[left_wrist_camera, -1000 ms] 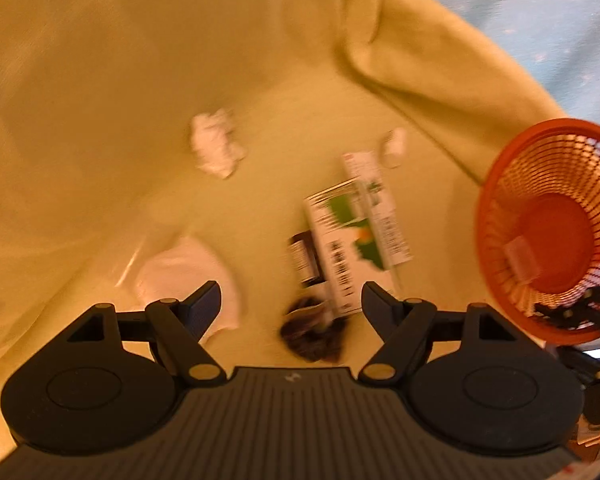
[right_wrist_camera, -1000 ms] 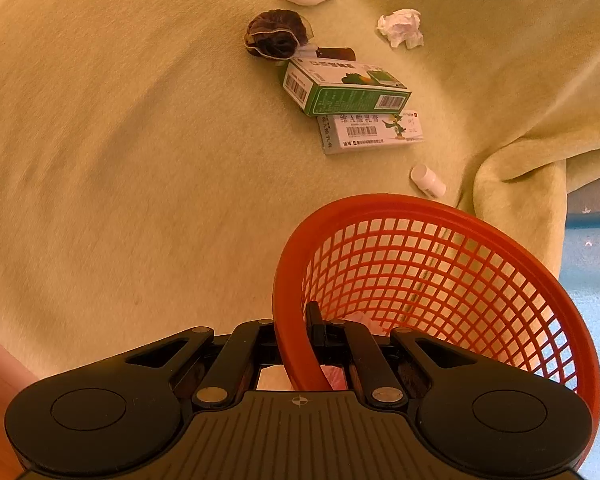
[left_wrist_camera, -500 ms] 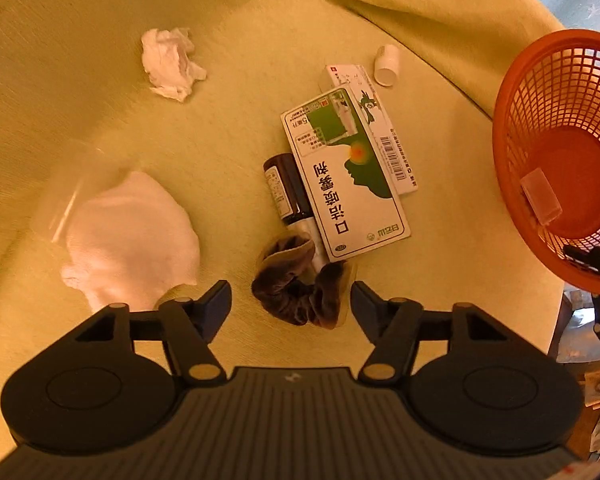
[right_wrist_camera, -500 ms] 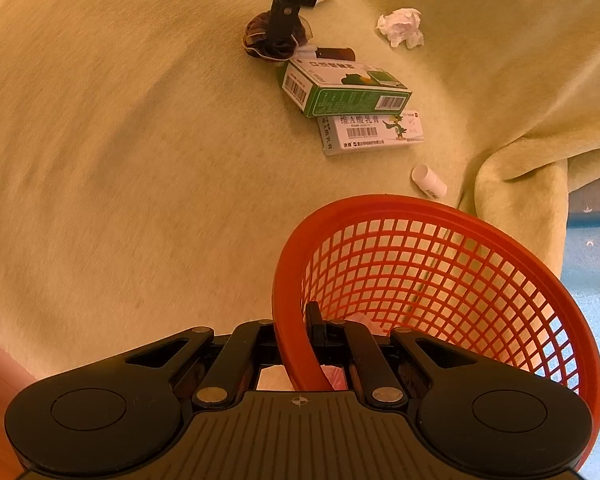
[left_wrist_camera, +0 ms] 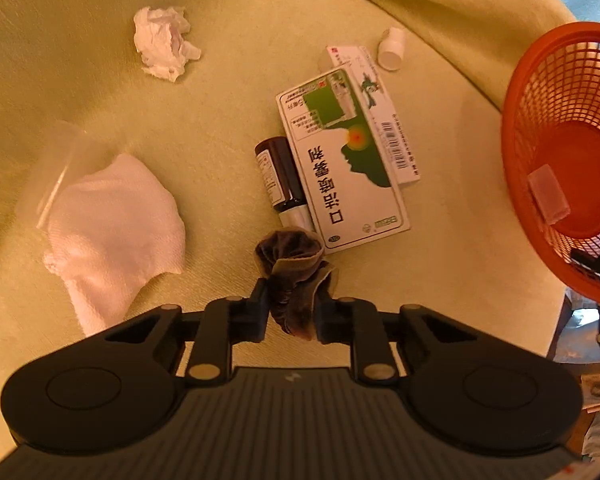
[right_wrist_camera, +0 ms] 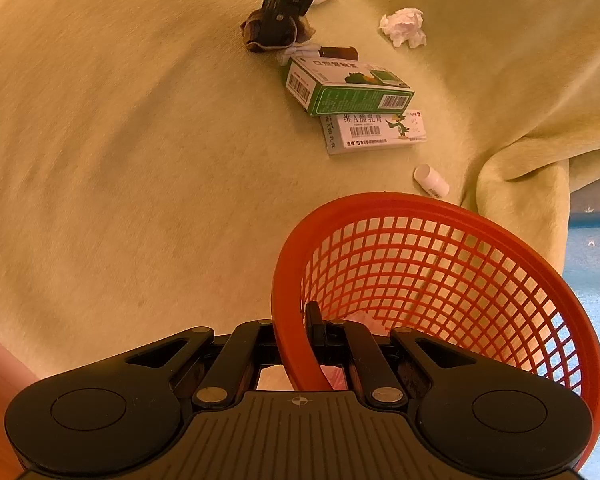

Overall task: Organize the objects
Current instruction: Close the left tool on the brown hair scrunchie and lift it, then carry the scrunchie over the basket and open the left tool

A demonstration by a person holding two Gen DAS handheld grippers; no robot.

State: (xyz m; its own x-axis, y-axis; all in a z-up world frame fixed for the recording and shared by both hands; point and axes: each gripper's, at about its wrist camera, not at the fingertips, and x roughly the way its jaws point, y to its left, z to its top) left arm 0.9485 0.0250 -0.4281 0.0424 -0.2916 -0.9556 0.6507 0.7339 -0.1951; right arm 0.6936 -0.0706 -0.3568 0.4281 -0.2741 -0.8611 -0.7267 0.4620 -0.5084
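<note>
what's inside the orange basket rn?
Orange basket holds one small translucent piece on its floor. The right gripper clamps the rim, hiding the near bottom; something pinkish shows there, unidentifiable.

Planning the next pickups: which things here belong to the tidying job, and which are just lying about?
In the job:
left gripper, shut on the brown scrunchie
right gripper, shut on the orange basket rim
green box
white box
brown bottle
small white bottle

Lying about:
crumpled tissue
white cloth
yellow blanket
</note>
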